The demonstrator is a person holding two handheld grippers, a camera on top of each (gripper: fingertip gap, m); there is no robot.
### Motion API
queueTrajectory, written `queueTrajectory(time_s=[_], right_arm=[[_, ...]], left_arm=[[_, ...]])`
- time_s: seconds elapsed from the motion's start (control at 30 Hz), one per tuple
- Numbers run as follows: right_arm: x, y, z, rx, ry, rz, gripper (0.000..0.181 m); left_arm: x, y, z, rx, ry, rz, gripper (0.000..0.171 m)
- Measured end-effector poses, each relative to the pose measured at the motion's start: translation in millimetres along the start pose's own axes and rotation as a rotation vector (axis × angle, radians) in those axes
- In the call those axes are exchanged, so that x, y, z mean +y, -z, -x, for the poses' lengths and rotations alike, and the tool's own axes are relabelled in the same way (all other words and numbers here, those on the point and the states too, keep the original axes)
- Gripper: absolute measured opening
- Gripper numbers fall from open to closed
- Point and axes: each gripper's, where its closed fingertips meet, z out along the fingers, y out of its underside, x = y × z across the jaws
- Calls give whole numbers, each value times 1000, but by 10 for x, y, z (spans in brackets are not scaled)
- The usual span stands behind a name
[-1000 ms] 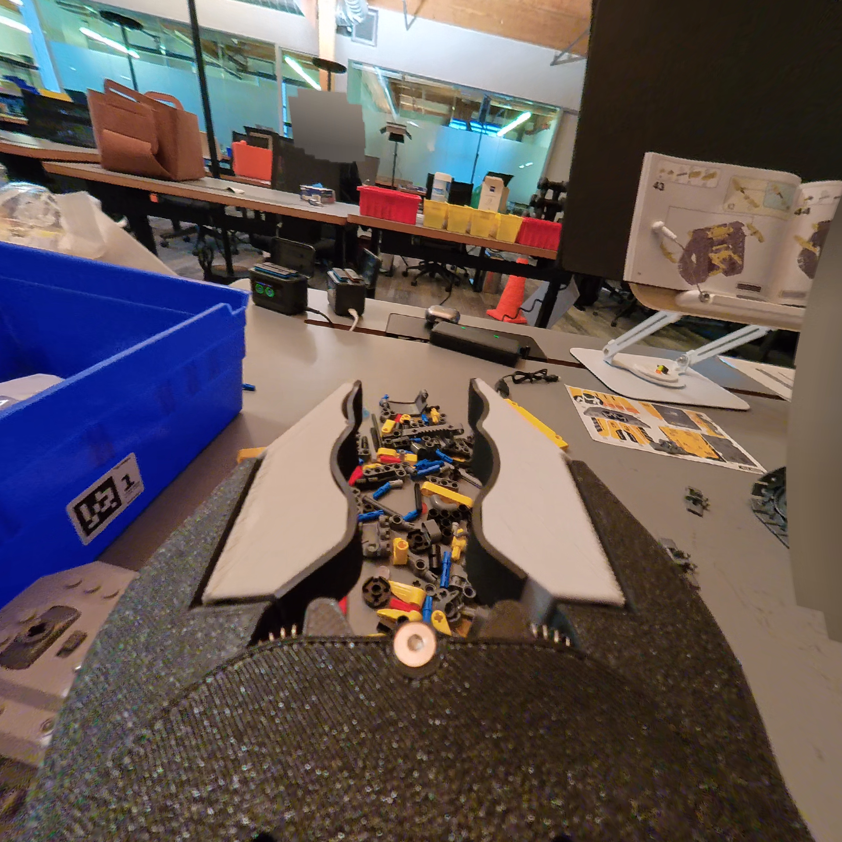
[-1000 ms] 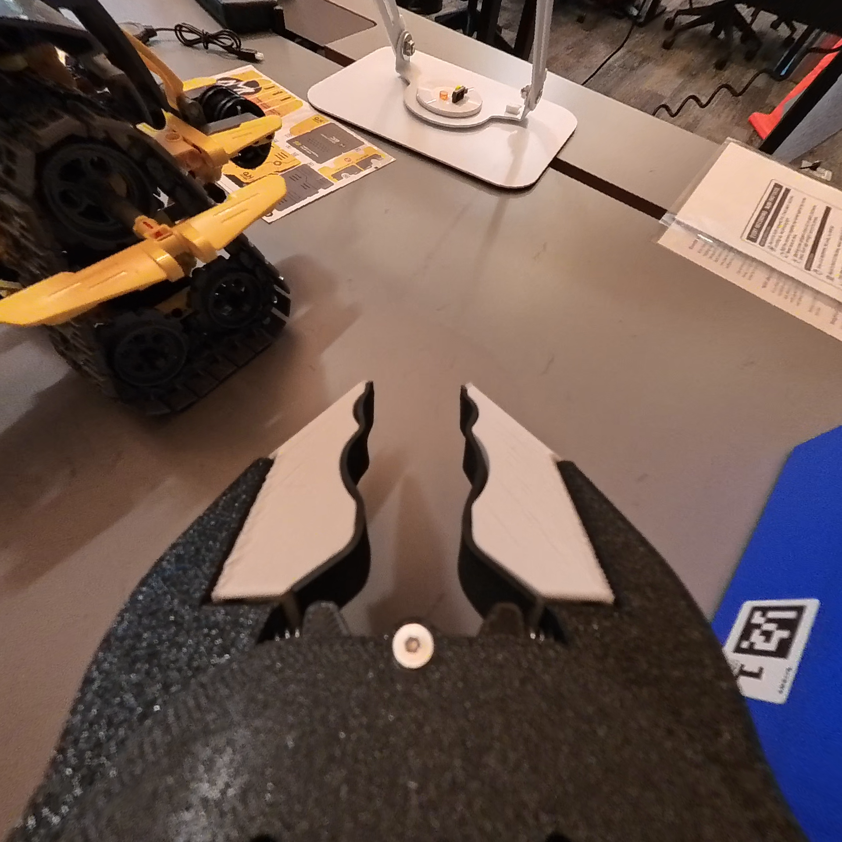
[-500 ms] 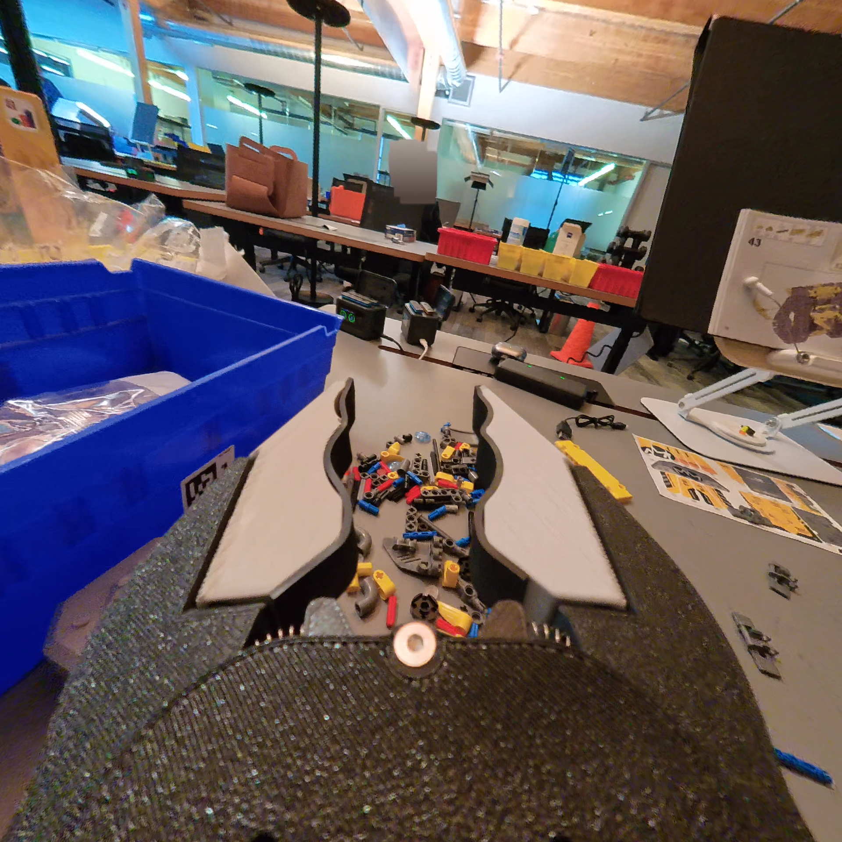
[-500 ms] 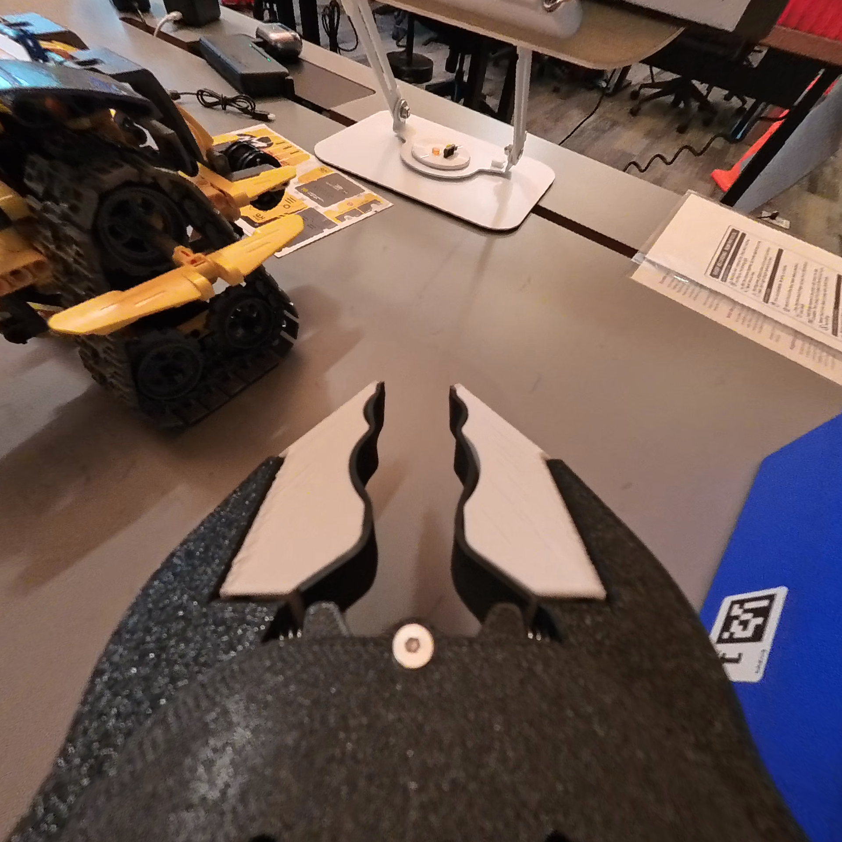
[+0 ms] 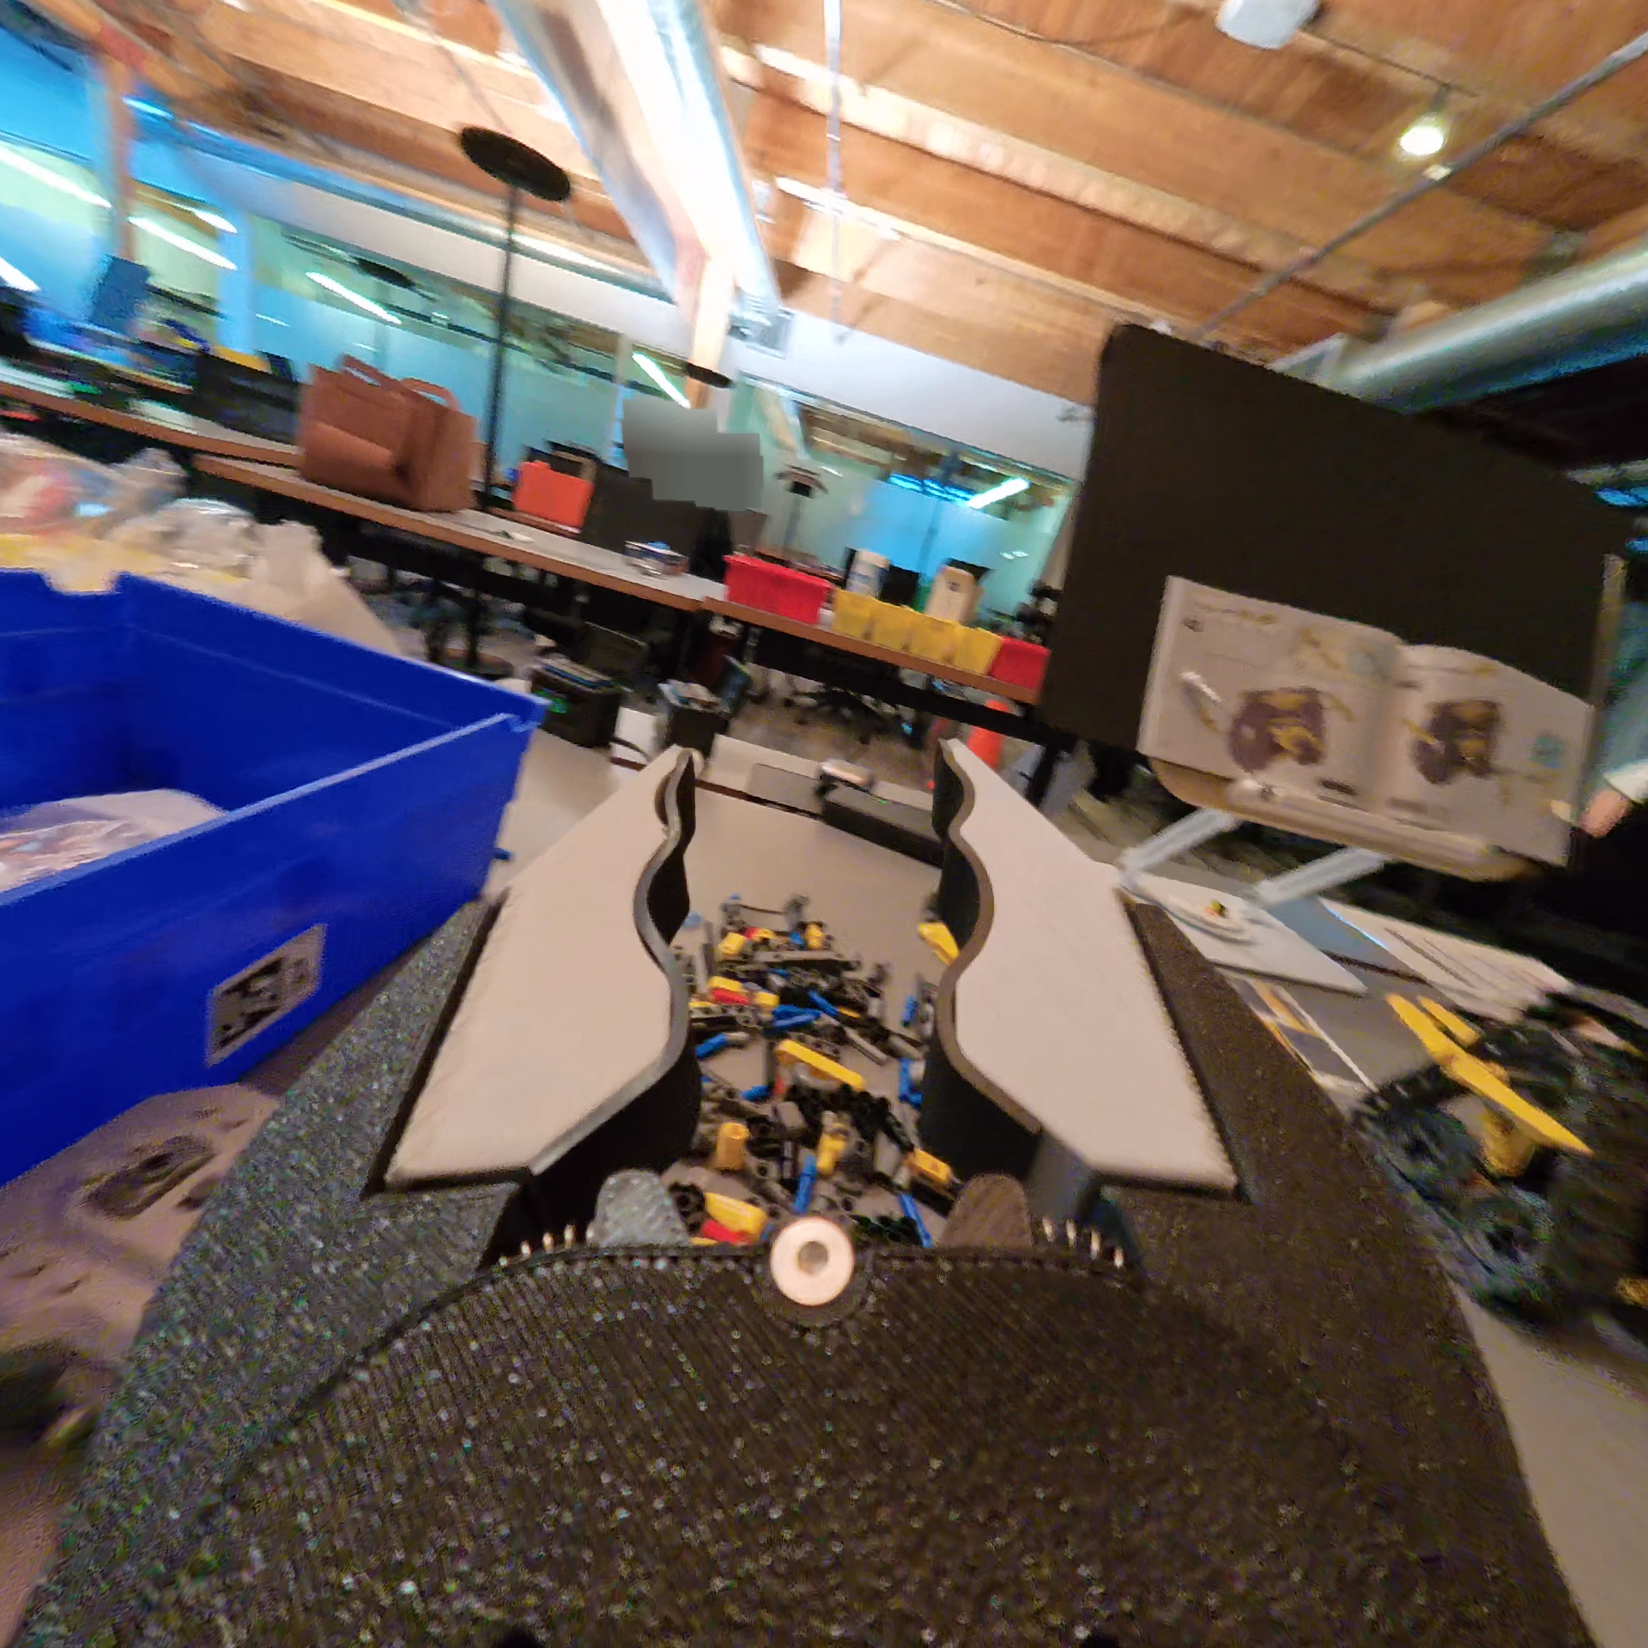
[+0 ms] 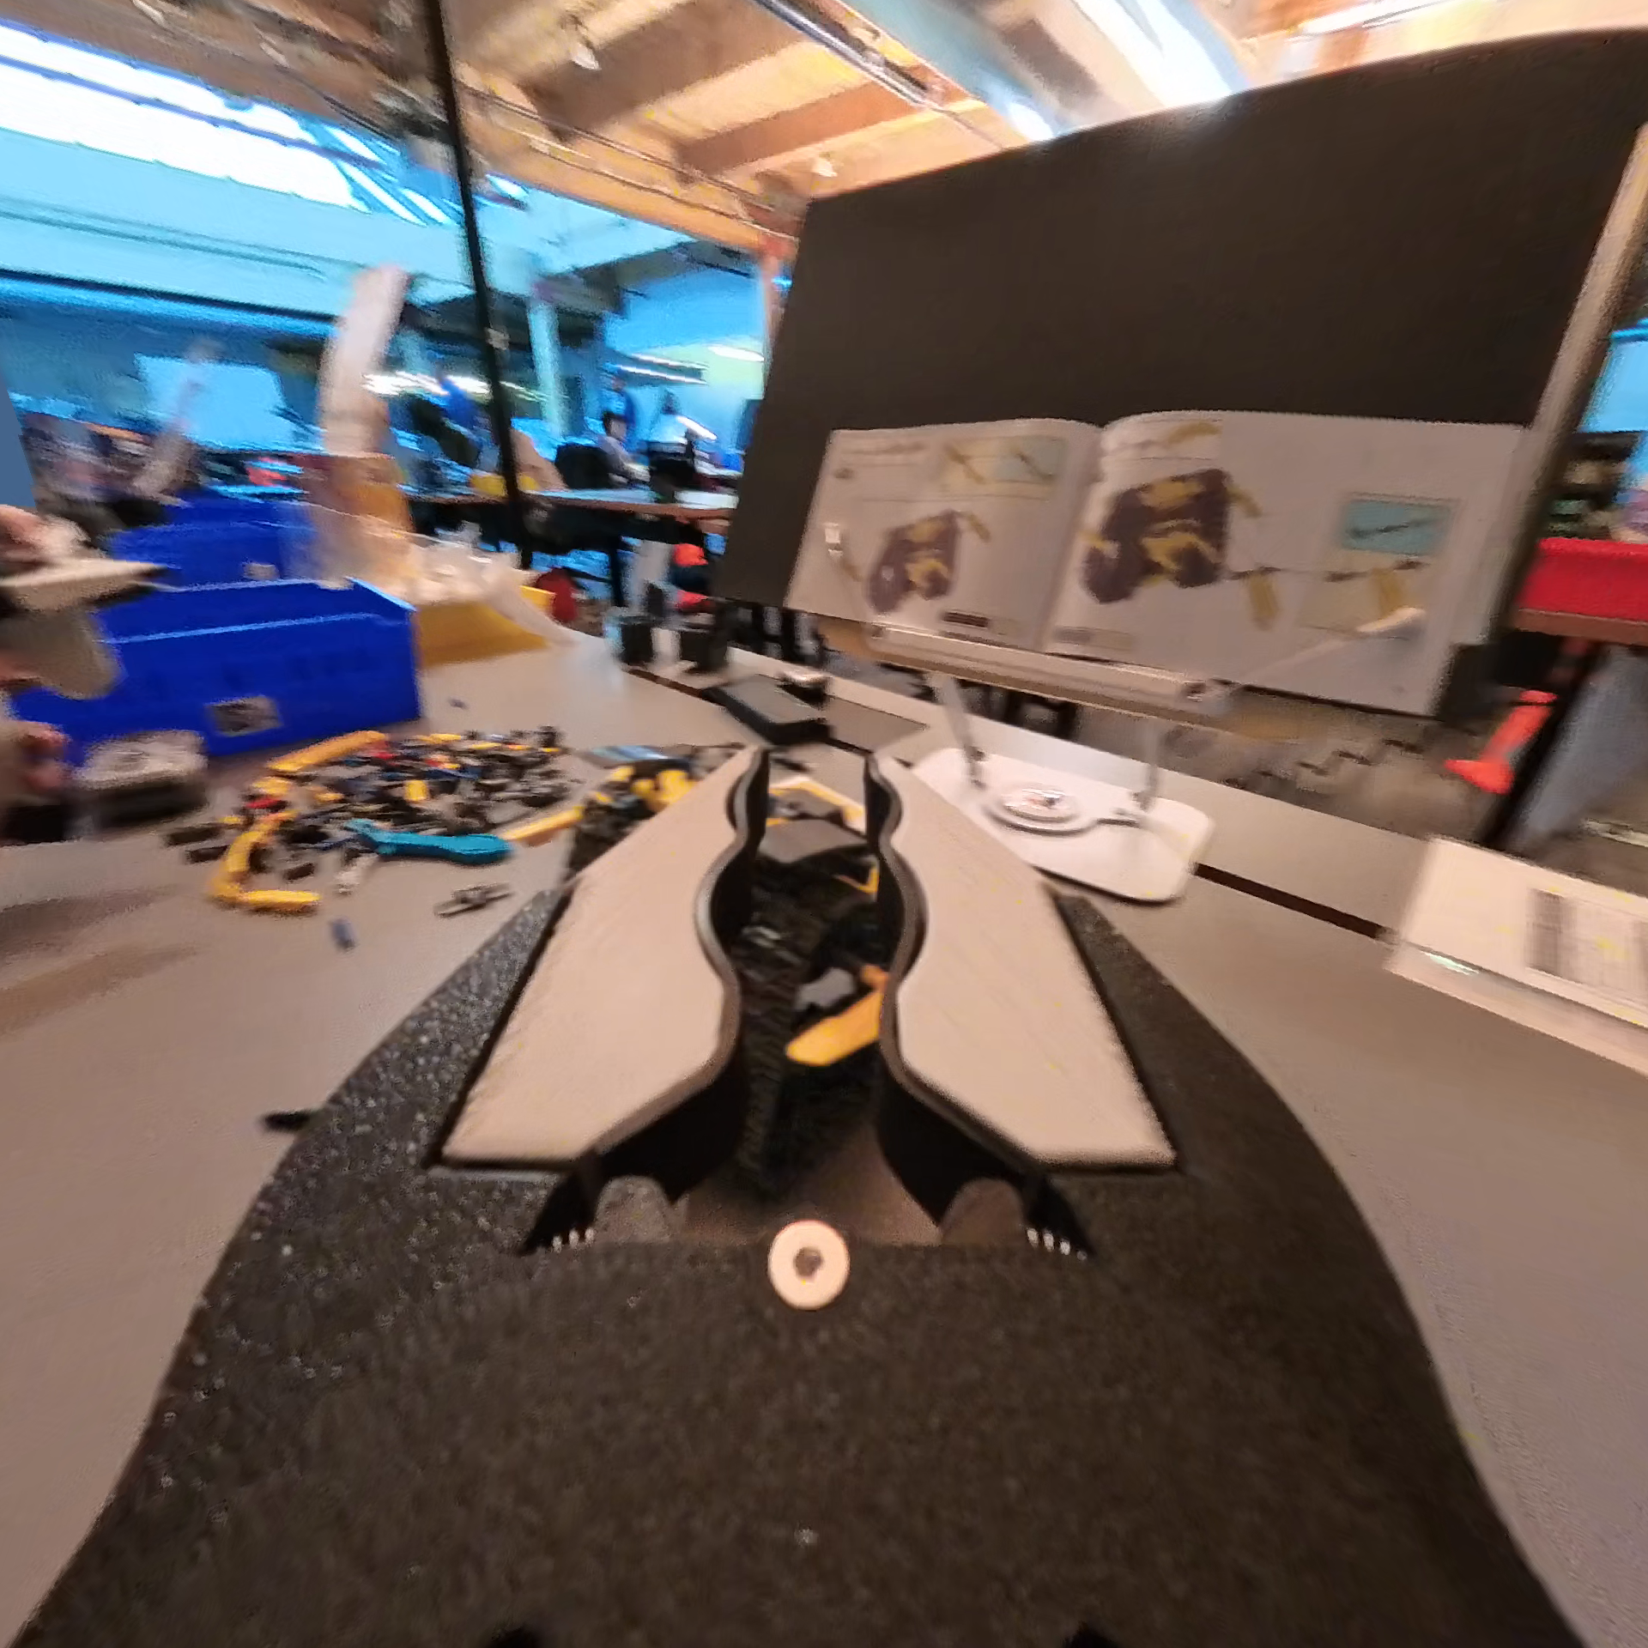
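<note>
My left gripper [image 5: 816, 767] is open and empty, held above a pile of small yellow, black, blue and red bricks [image 5: 803, 1025] on the grey table. A black and yellow tracked brick vehicle [image 5: 1516, 1141] stands to its right. My right gripper [image 6: 813, 760] is low over this vehicle [image 6: 785, 981], jaws a narrow gap apart. The vehicle's track and a yellow part show in that gap. Blur hides whether the fingers touch it. The left gripper [image 6: 53, 606] shows at the far left of the right wrist view, with the brick pile [image 6: 374, 803] beside it.
A blue bin [image 5: 267, 803] stands left of the pile. An open instruction book [image 6: 1159, 535] rests on a white stand [image 6: 1070, 803] at the back, before a black panel. A teal tool [image 6: 437, 847] lies by the pile. A sleeved sheet [image 6: 1534, 945] lies at the right. My right fingertips sit around 50 cm from my left ones.
My left gripper has tilted up and turned right, bringing the vehicle into view. My right gripper has swung left and tilted up over the vehicle, and its jaws have narrowed.
</note>
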Motion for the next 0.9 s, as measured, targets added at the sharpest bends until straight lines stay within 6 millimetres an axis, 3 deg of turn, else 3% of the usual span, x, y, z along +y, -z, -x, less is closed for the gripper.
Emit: queueTrajectory(time_s=[0.1, 0.23, 0.3, 0.37, 0.47, 0.63, 0.73, 0.9], right_arm=[[39, 25, 171, -92, -3, 3, 22], [-15, 212, 103, -59, 21, -51, 22], [27, 257, 59, -67, -11, -58, 22], [124, 232, -35, -62, -74, -31, 22], [173, 207, -43, -112, -178, -22, 29], [396, 143, -144, -44, -140, 87, 31], [525, 98, -188, 11, -112, 146, 31], [730, 2, -242, 51, -116, 236, 33]], left_arm=[[202, -95, -43, 30, -38, 132, 52], [669, -75, 233, 18, -72, 499, 37], [667, -53, 446, -50, -104, 523, 26], [620, -98, 500, -56, -73, 502, 13], [592, -331, 307, 41, -15, 466, 9], [807, -756, -45, 179, -121, 509, 13], [897, -735, -164, 213, -207, 520, 13], [834, -627, -51, 152, -341, 450, 17]])
